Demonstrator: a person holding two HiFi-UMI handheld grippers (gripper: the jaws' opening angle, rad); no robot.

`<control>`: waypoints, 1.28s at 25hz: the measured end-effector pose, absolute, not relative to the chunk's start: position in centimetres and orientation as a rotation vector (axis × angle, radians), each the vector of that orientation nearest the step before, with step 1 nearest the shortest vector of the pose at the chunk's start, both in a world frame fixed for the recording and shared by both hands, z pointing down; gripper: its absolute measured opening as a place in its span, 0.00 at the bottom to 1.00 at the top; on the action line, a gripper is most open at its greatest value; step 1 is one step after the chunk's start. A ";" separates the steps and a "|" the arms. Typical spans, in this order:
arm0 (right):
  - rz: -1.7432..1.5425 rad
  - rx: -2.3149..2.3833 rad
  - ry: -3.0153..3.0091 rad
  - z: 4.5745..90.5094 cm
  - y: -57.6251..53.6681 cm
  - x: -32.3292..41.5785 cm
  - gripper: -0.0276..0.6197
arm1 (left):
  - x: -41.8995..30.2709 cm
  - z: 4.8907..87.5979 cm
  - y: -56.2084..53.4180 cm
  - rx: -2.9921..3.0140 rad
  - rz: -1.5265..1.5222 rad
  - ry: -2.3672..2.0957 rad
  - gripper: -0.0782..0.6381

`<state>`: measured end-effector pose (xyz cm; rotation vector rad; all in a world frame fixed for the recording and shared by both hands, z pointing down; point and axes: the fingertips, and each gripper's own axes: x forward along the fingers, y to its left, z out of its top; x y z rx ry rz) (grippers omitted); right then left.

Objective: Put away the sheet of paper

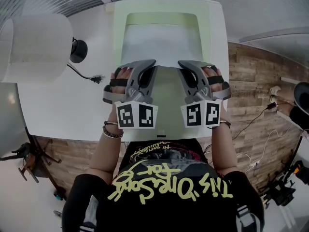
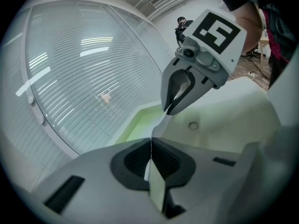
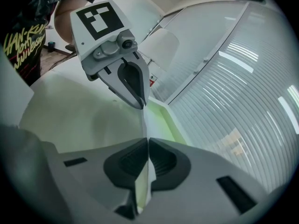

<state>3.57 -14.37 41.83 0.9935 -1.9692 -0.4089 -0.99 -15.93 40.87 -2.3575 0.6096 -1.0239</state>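
At the far left a white lamp shade (image 1: pixel 36 47) stands over the white table (image 1: pixel 63 105), with its black base (image 1: pixel 78 50) and a loose plug (image 1: pixel 96 79) beside it. My left tongs (image 1: pixel 148 63) are clenched on the near edge of the sheet of paper (image 1: pixel 161 42), toward its left corner (the left gripper view shows the paper edge-on between the pads). The sheet reaches away from me over the pale green tray (image 1: pixel 118 28) in the middle of the table. My right tongs (image 1: pixel 182 63) are clamped on that same edge toward the right corner, level with the left pair and near it.
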 end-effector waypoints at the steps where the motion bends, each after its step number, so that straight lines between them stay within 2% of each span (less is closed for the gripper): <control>1: -0.411 0.990 -1.968 41.9 -14.4 3.6 0.06 | -1.0 40.9 -16.0 -2.354 -1.026 0.611 0.12; 32: -0.405 0.982 -1.963 42.1 -16.7 4.1 0.06 | -0.5 41.1 -18.3 -2.328 -1.064 0.630 0.12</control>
